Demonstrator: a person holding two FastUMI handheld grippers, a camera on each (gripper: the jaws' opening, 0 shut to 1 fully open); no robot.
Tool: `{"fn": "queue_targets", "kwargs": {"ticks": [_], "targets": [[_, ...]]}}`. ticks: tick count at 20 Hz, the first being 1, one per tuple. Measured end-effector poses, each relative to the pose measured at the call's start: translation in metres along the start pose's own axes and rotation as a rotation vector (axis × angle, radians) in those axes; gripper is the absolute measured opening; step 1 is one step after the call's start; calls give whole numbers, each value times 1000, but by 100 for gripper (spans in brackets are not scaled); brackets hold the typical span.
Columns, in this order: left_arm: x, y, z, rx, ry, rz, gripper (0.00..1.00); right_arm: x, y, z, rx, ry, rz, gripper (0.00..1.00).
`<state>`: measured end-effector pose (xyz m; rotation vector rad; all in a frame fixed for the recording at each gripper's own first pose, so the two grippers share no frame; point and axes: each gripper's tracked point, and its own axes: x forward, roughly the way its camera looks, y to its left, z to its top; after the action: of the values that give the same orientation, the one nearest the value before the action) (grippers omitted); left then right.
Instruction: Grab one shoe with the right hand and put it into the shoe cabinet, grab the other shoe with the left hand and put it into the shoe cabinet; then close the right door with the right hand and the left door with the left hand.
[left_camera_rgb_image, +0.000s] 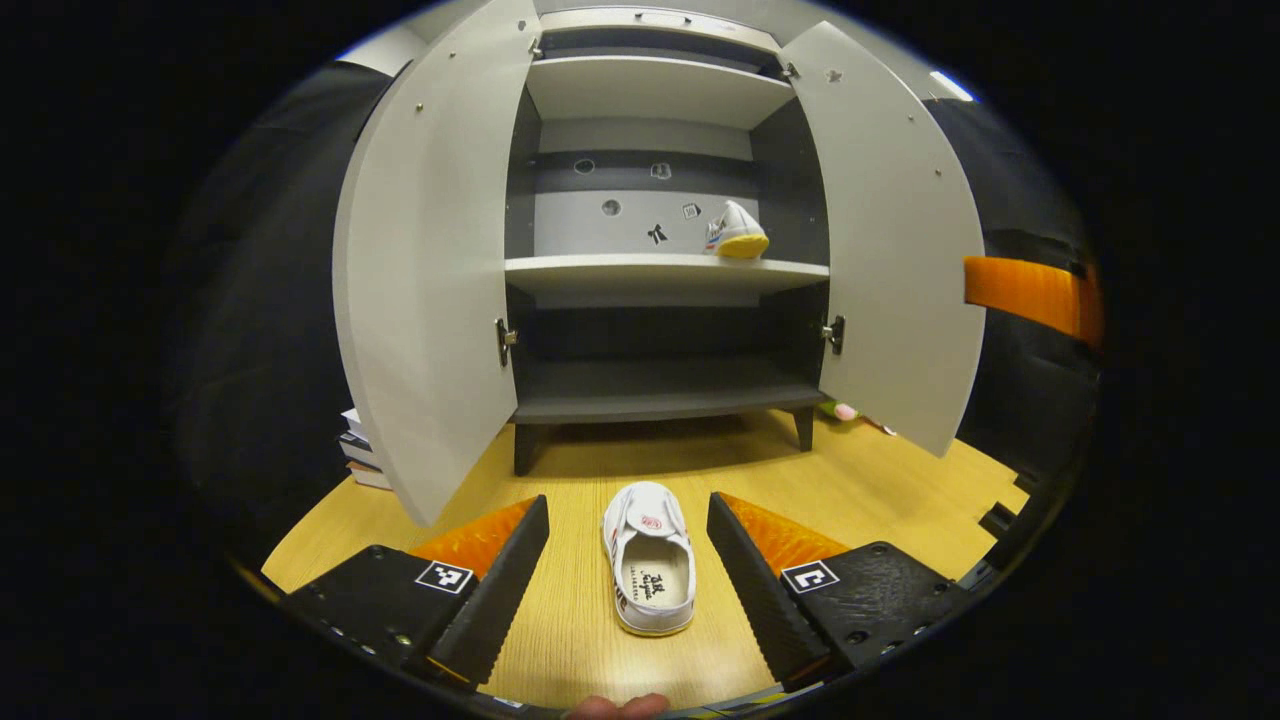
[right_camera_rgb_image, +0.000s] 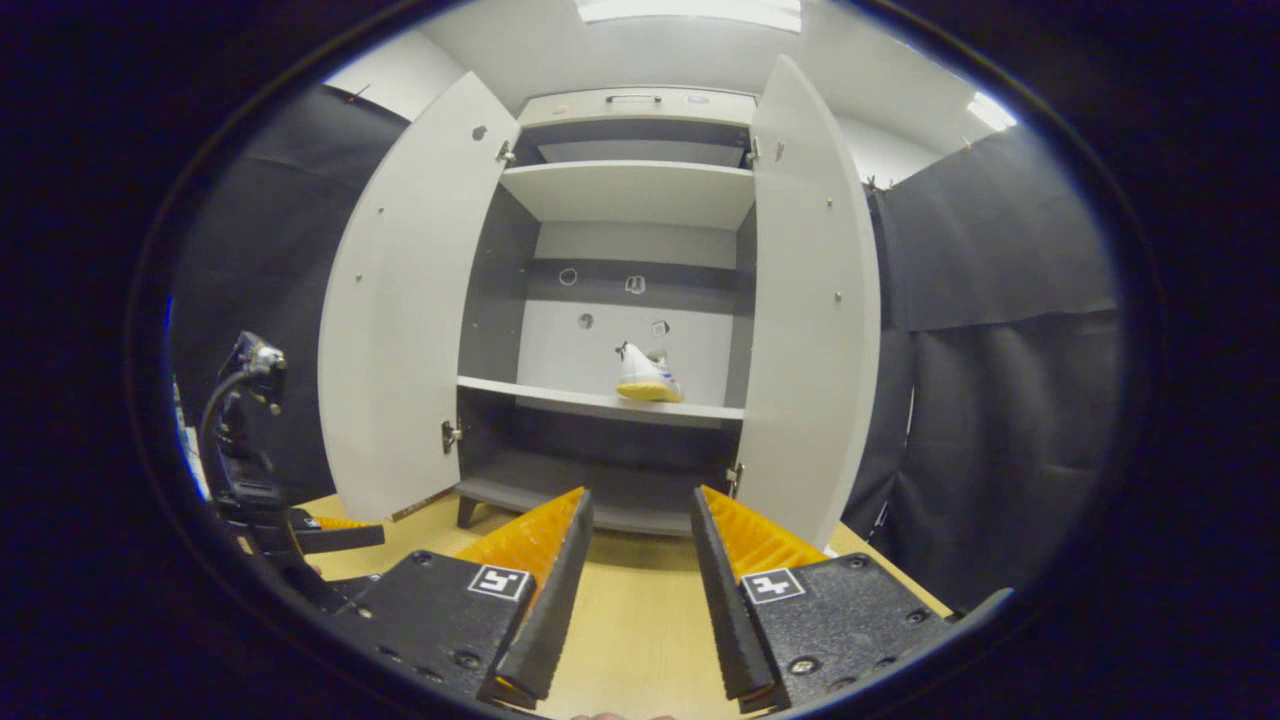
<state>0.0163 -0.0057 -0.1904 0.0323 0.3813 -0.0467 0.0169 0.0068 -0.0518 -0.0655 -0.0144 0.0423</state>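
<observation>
The left gripper (left_camera_rgb_image: 628, 560) has its jaws spread wide and straddles the second shoe (left_camera_rgb_image: 649, 558), which lies flat on the tabletop (left_camera_rgb_image: 560, 640) between them, heel opening toward the camera and toe pointing at 12 o'clock toward the shoe cabinet (left_camera_rgb_image: 660, 270); neither jaw appears to touch it yet. The right gripper (right_camera_rgb_image: 640, 590) hangs with its jaws moderately apart and holding nothing, aimed at the cabinet's lower opening. In the right gripper view the left gripper shows again at about 8 o'clock. The first shoe (left_camera_rgb_image: 736, 232) already sits on the middle shelf (left_camera_rgb_image: 600, 270), toward its right end, roughly at 1 o'clock from the left jaws. Both doors stand open: the left door (left_camera_rgb_image: 430, 270) at 10 o'clock, the right door (left_camera_rgb_image: 895, 240) at 2 o'clock. The step in hand looks like the left-hand grab. The risks as I judge them: the shoe's soft sides could buckle under the squeeze and let it pivot or slip, since the heel end is hollow; a grip too near the heel would let the toe droop and catch the shelf's front edge; and swinging wide could knock the left door.
</observation>
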Motion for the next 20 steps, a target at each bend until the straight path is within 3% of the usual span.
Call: {"fn": "queue_targets", "kwargs": {"ticks": [9,14,20], "targets": [[45,22,-71,42,187,48,98,-14,-32,-41,37,106,-21,72],[85,23,-89,34,245,29,100,-10,-43,-39,47,108,-41,71],[126,21,-102,26,294,4,96,-2,-48,-37,38,113,-55,72]]}}
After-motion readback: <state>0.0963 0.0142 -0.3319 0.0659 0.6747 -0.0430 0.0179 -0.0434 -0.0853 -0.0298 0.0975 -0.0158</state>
